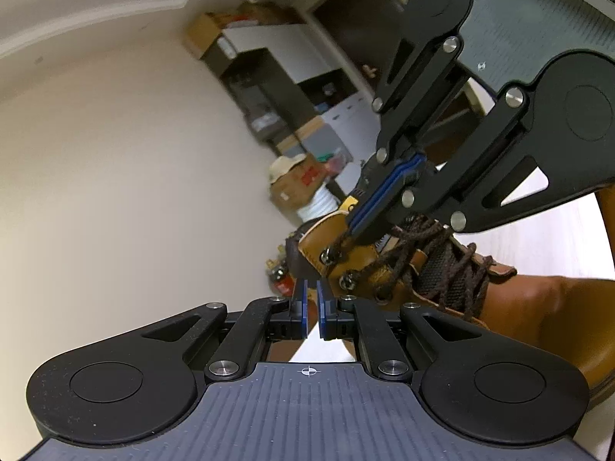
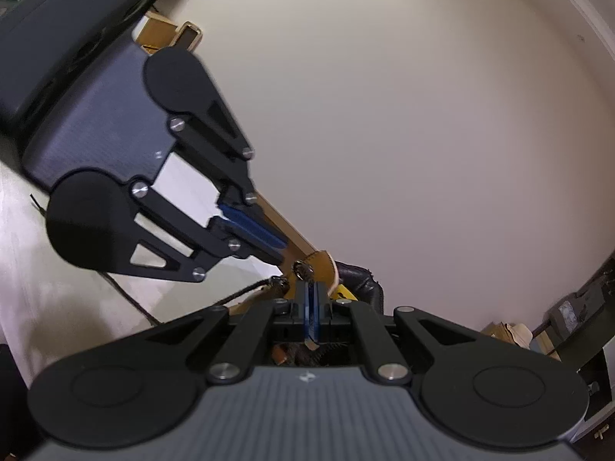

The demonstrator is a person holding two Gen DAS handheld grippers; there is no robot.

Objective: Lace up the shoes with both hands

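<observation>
Cream wall, tan boot, right tongs pinching lace

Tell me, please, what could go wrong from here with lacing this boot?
1. The right hand-held gripper is shut on the thin lace right by a metal hook; the lace could slip out when pulled.
2. The left hand-held gripper stands open beside the boot, holding nothing, so the boot may shift under a tug.

Plain cream wall, cardboard boxes, dark shelving, pale floor, white drawers
</observation>
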